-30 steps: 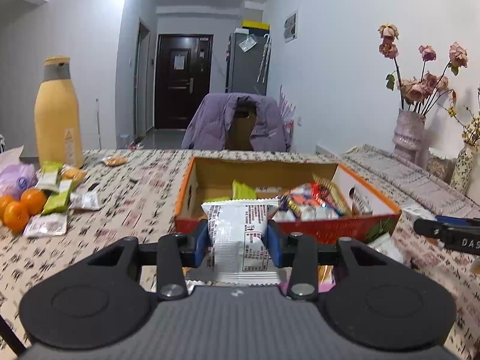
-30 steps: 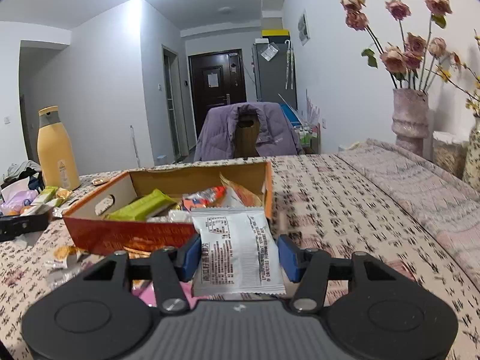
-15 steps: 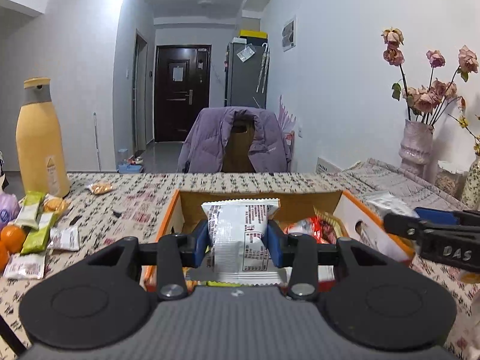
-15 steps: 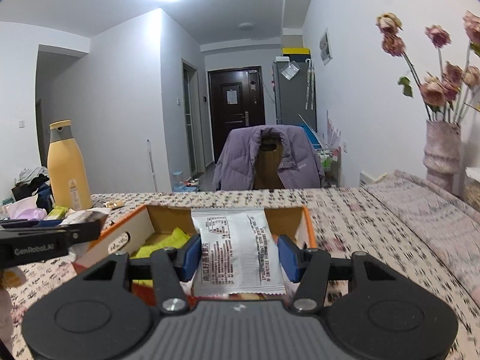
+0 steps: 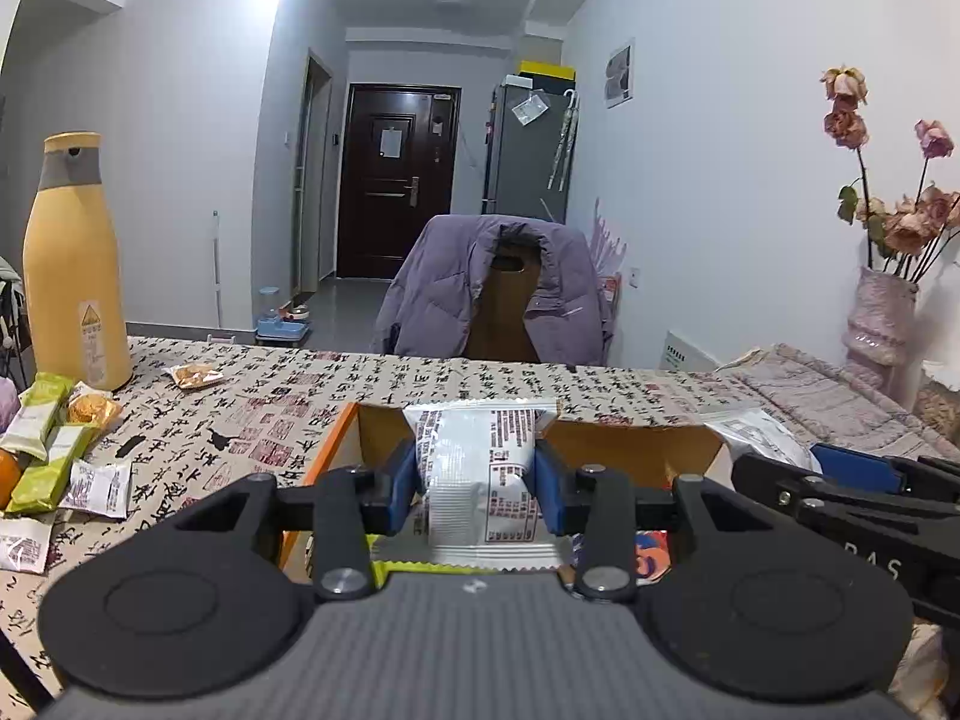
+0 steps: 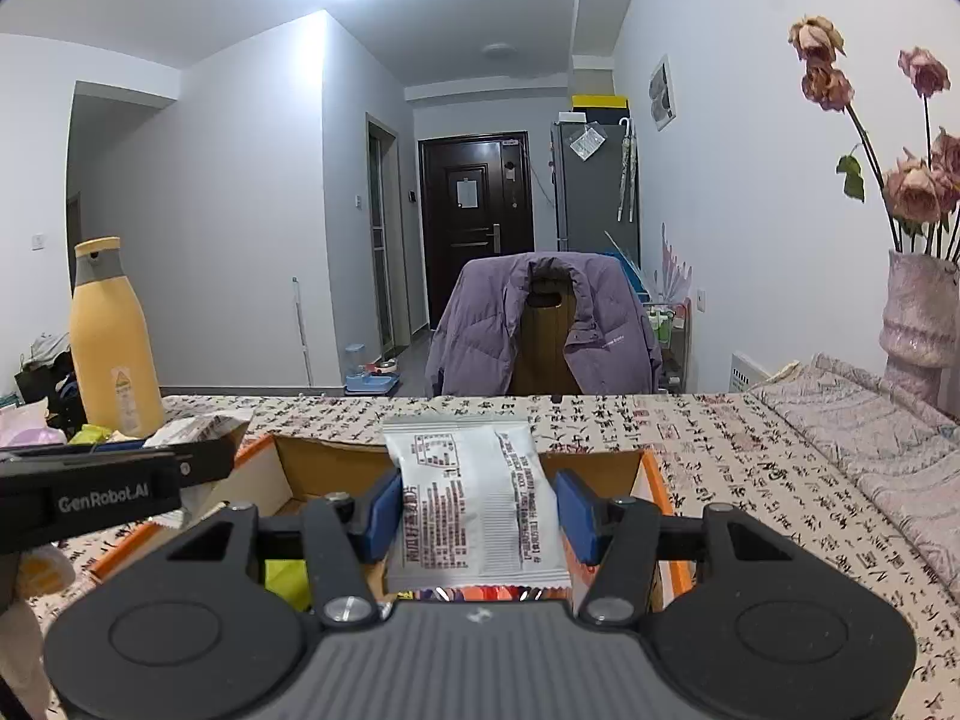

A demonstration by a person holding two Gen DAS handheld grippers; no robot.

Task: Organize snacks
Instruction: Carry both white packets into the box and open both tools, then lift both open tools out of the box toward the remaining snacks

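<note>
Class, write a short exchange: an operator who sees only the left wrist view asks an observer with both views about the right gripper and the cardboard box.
Operator: I see the right gripper only side-on. Is it gripping anything?
Observer: Yes. Its blue pads press both sides of a flat white sachet with dark red print.
Operator: Where is that sachet relative to the orange-rimmed cardboard box?
Observer: It hangs over the open box, in front of the far wall.
Operator: And the box's right-hand side?
Observer: The orange right rim lies just outside the right-hand pad.
</note>
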